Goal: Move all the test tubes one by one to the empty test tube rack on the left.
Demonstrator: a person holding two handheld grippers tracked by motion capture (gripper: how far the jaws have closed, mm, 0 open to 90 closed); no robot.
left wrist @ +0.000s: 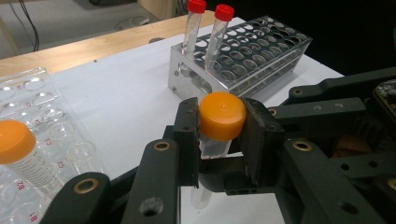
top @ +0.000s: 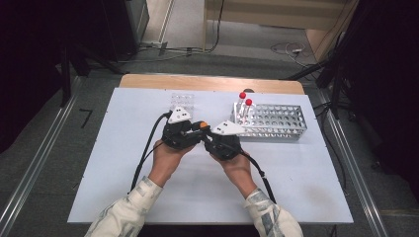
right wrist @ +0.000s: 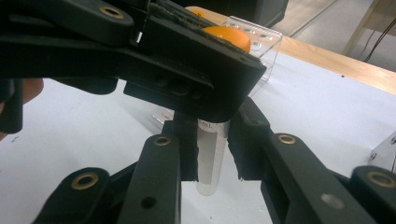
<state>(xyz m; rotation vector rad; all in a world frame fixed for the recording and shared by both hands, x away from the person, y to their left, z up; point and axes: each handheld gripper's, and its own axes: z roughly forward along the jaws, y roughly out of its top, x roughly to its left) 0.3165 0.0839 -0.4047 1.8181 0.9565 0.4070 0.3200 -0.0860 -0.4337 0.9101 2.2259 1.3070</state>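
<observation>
Over the middle of the white table (top: 123,163), the two grippers meet around a single orange-capped tube (left wrist: 219,122), held upright above the surface. The left gripper (left wrist: 219,133) has its jaws closed on the tube's orange cap, one pad pressed to each side of it. The right gripper (right wrist: 215,149) has its jaws set around the clear body of the same tube lower down; the left pad touches the tube wall, while the right pad sits just beside it, so whether it grips firmly cannot be told. From the high view the left gripper (top: 179,129) and right gripper (top: 222,138) sit side by side, nearly touching. To the right and a little farther off stands a metal rack (top: 276,121) with two red-capped tubes (top: 245,105) upright at its left end. On the far left lies a clear well tray (left wrist: 42,121), with another orange-capped tube (left wrist: 21,154) standing in it.
</observation>
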